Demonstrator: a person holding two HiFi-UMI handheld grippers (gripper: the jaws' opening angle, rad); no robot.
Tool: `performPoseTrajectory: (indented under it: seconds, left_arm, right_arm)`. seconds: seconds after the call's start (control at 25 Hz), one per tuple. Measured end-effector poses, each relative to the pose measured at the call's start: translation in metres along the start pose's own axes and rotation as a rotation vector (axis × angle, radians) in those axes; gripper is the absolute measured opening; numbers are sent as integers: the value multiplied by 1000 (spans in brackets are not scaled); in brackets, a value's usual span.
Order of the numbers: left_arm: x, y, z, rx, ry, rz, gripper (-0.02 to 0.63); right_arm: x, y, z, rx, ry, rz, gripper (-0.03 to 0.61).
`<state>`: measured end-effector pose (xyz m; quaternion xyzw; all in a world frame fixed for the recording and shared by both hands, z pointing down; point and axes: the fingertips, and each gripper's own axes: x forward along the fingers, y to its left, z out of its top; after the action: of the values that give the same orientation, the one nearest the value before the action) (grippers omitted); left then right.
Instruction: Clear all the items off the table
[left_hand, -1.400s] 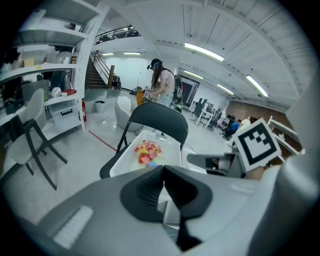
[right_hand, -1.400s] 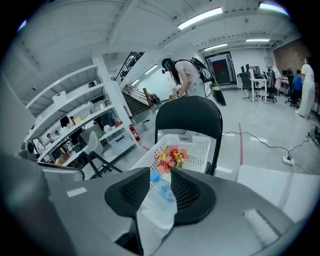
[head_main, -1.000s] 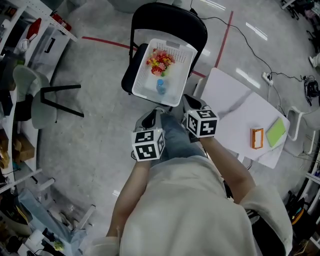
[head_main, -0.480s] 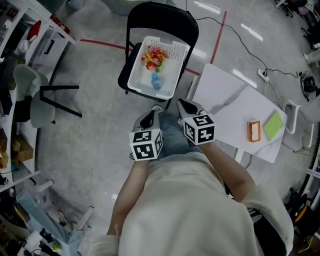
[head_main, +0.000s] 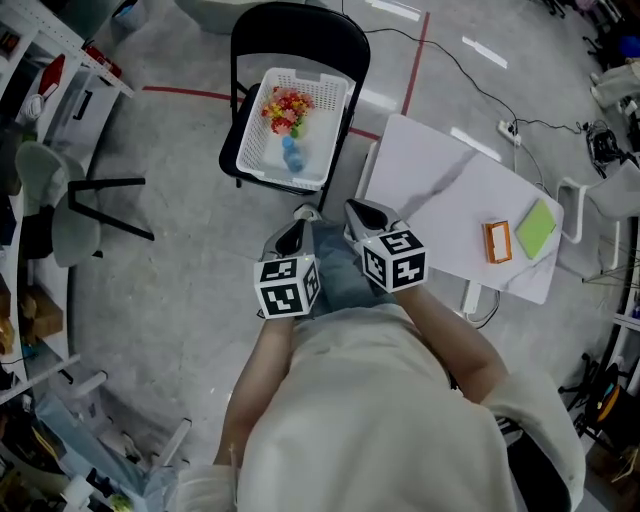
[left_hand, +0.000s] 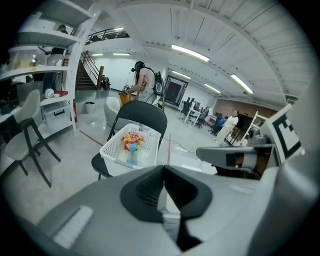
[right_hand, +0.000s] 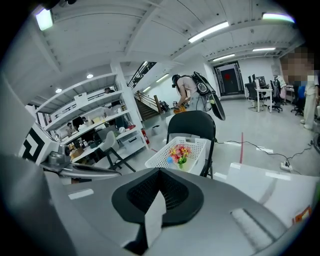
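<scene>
Left tool (head_main: 298, 222) and right tool (head_main: 356, 214): jaws together, empty, just left of desk (head_main: 440, 200). Orange item (head_main: 497, 241) and green pad (head_main: 536, 228) at desk's right end; best approached with jaws parted early, one item apiece.

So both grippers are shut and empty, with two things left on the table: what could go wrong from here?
The orange item and green pad lie near the table's edge; a clumsy grab could knock them off. The basket seems to overhang the chair seat, so a hard drop might tip it. A cable trails on the floor by the table: a trip risk.
</scene>
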<state>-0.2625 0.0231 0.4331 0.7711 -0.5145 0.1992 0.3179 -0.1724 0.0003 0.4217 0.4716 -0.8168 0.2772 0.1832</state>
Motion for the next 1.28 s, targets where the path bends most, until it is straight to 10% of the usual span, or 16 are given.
performPoseTrajectory:
  seconds: [1.28]
  left_arm:
    - [81,-214,-20,201,120,-231,9]
  right_arm:
    - [-193,-203,-62,251,-76,-323,-2]
